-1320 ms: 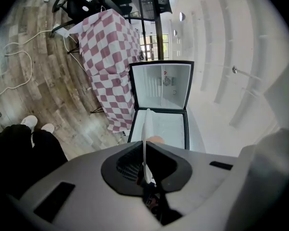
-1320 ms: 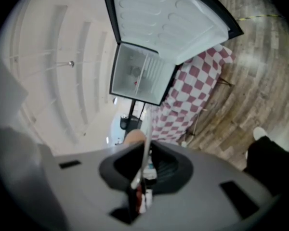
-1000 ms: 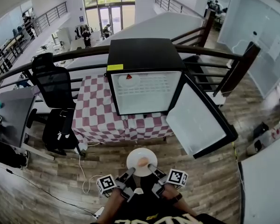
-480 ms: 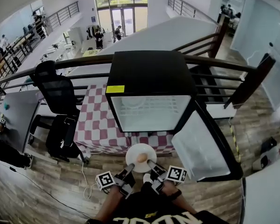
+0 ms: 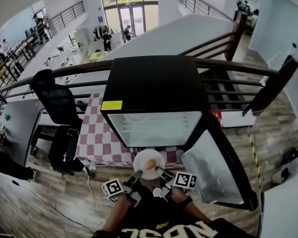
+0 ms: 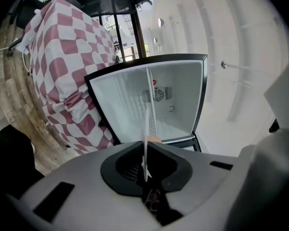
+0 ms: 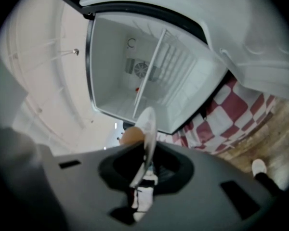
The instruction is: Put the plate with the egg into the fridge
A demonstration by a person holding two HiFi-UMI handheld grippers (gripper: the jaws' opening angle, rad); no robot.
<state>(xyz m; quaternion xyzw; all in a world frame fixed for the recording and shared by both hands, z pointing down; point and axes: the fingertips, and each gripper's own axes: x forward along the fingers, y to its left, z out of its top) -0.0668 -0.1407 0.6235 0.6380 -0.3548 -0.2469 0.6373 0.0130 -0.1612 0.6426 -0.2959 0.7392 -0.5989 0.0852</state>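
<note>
A white plate (image 5: pixel 141 159) with a brown egg (image 5: pixel 150 165) on it is held level just in front of the open black fridge (image 5: pixel 154 90). My left gripper (image 5: pixel 137 173) is shut on the plate's near left rim and my right gripper (image 5: pixel 160 171) is shut on its near right rim. In the left gripper view the plate (image 6: pixel 146 129) shows edge-on between the jaws, with the fridge's white inside (image 6: pixel 130 105) behind it. The right gripper view shows the plate (image 7: pixel 145 141) edge-on, the egg (image 7: pixel 131 135) beside it and the fridge cavity (image 7: pixel 144 71) beyond.
The fridge door (image 5: pixel 213 165) swings open to the right. The fridge stands on a table with a red-and-white checked cloth (image 5: pixel 97 138). A wire shelf (image 6: pixel 149 97) divides the cavity. A black office chair (image 5: pixel 57 103) stands at the left, a railing (image 5: pixel 238 66) behind.
Both grippers have carried the plate with the egg forward, from over the wooden floor up to the fridge's open front. The fridge now looks larger and closer.
</note>
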